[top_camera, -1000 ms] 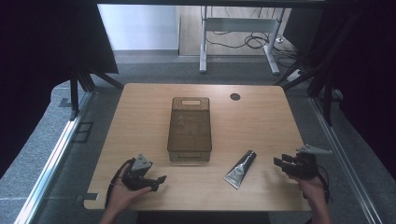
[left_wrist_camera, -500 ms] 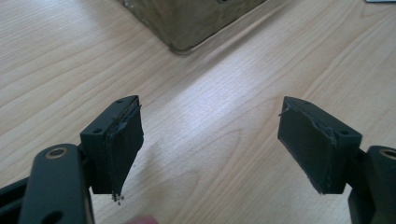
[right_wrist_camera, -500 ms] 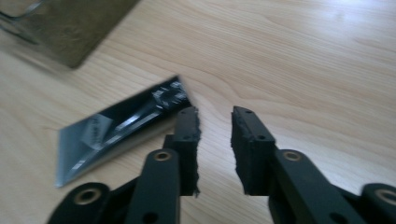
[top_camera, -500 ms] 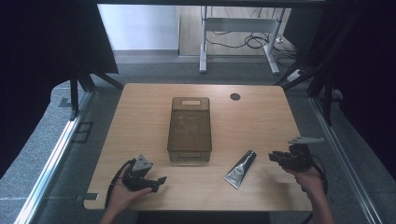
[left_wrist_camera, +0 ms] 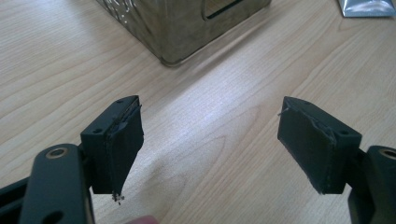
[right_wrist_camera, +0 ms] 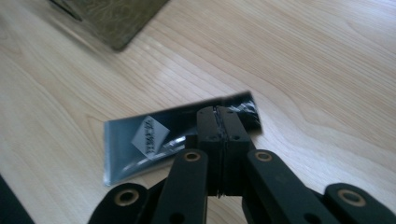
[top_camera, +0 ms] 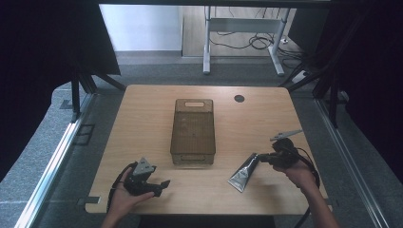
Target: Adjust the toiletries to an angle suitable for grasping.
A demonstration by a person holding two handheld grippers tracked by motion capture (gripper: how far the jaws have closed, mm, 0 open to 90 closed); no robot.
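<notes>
A silver squeeze tube (top_camera: 243, 173) with a dark cap end lies flat on the wooden table (top_camera: 142, 123), front right of centre. My right gripper (top_camera: 262, 160) is at the tube's cap end. In the right gripper view its jaws (right_wrist_camera: 223, 116) are pressed together over the tube (right_wrist_camera: 140, 140), with nothing visible between them. My left gripper (top_camera: 164, 185) rests at the front left, held low over bare wood. In the left gripper view it (left_wrist_camera: 210, 140) stands wide open and empty, and a corner of the tube (left_wrist_camera: 366, 7) shows at the top right.
A translucent brown lidded box (top_camera: 192, 130) stands lengthwise in the middle of the table, between the two grippers; its near end (left_wrist_camera: 187, 23) is just ahead of the left jaws. A dark round hole (top_camera: 239, 98) sits near the far edge.
My right gripper has moved left from the table's right edge to the tube's cap end. The left gripper, tube and box have stayed put.
</notes>
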